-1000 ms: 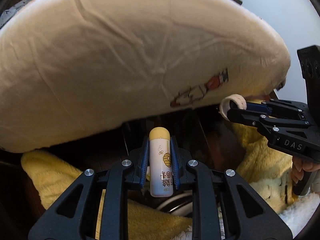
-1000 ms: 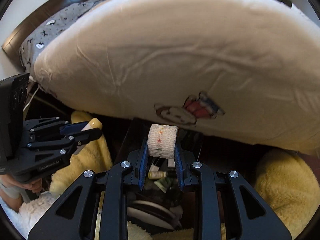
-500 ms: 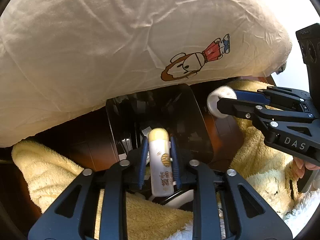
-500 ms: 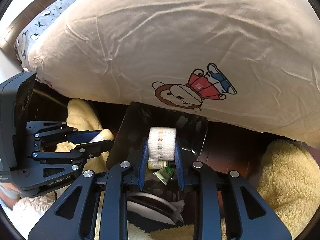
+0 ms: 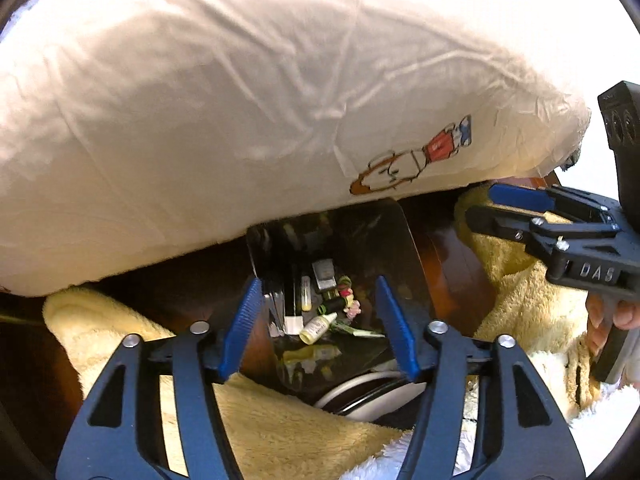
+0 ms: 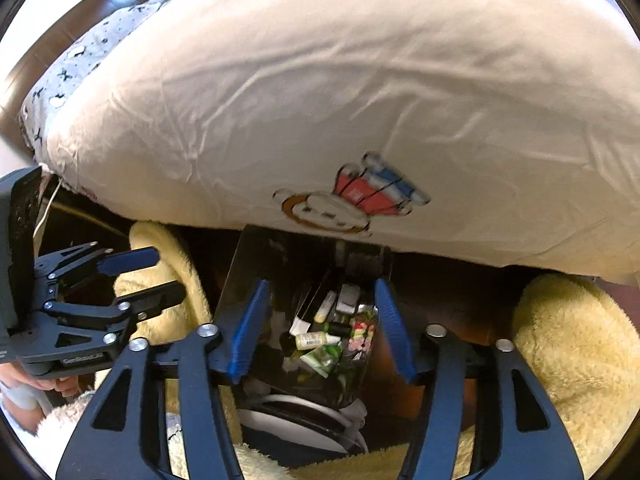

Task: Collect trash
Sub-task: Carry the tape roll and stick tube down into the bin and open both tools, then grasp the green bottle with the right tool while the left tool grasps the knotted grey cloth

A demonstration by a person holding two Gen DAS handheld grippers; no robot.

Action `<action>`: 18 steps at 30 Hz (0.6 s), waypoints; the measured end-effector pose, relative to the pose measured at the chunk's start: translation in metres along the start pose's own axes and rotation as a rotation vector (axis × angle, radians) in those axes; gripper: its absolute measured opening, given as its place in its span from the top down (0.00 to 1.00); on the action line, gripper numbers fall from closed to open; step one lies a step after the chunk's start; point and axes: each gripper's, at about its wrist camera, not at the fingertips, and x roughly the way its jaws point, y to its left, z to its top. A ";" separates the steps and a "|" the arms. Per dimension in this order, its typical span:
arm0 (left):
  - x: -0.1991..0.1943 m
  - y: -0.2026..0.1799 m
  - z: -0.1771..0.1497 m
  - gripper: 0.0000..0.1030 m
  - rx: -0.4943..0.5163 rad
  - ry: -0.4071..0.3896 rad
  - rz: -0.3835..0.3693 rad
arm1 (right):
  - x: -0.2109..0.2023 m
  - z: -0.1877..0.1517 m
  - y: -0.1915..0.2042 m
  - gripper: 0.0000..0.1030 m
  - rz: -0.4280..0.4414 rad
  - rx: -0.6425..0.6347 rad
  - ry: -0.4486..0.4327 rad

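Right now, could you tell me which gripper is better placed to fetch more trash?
Left, narrowly. Both are open and empty over the dark bin, but the right gripper sits close under the cream pillow; the left gripper has clearer room beside the yellow fleece blanket.

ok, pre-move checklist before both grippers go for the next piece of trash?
1. Left gripper open and holding nothing: ok.
2. Right gripper open and holding nothing: ok.
3. Dropped items inside the dark bin: a small yellow-capped bottle lies among the litter: ok. Bandage roll: cannot tell.
4. Grippers apart from each other: the right gripper sits off to the side in the left wrist view, not touching: ok.
5. Room above the bin: the cream pillow overhangs its far edge: not ok.
6. Next trash piece in sight: cannot tell.
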 end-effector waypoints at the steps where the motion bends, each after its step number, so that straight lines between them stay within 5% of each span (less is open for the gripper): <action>1: -0.004 0.001 0.003 0.38 0.004 -0.010 0.003 | -0.007 0.004 -0.003 0.32 -0.011 0.000 -0.019; 8: -0.046 0.004 0.039 0.27 0.028 -0.134 0.027 | -0.070 0.046 -0.034 0.13 -0.129 0.026 -0.216; 18: -0.069 -0.010 0.115 0.24 0.085 -0.262 0.040 | -0.102 0.114 -0.077 0.10 -0.221 0.016 -0.319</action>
